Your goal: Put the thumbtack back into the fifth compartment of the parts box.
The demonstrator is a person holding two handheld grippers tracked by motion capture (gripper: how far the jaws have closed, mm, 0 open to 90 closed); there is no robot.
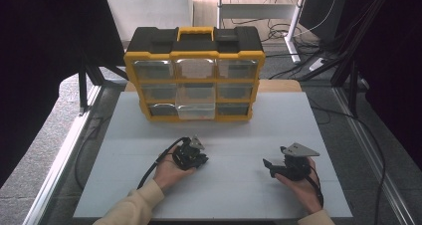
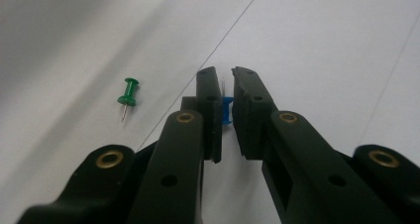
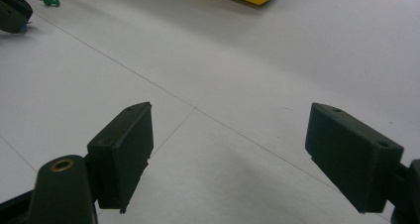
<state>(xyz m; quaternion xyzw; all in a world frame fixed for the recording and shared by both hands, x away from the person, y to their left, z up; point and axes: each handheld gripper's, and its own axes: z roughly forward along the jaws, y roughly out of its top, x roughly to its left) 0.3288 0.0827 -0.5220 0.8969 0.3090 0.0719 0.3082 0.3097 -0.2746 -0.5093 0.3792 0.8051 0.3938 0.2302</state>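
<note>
- The green pushpin (image 2: pixel 128 94) is lying on its side on the white bench (image 1: pixel 239 130), just off to the left of the left gripper's fingers (image 2: pixel 209 92), pin tip pointing back toward the camera and untouched.
- The left gripper (image 2: pixel 227 80) is sitting low over the bench with its fingers drawn nearly together around a blue pushpin (image 2: pixel 227 110); the blue head is showing in the narrow gap between them and the thin metal tip is poking up past it. Whether the pads are actually squeezing it, I cannot tell for sure, but it looks like a pinch meant to lift the pin by its head.
- Beyond both grippers, the yellow-and-black drawer organizer (image 1: pixel 194 75) is standing at the far edge, one bottom-row clear drawer (image 1: pixel 196 110) pulled out, likely the destination for the pins.
- The right gripper (image 3: pixel 233 149) is waiting with fingers spread wide apart, nothing between them but bare bench, probably held ready nearby, perhaps for the green pin.
</note>
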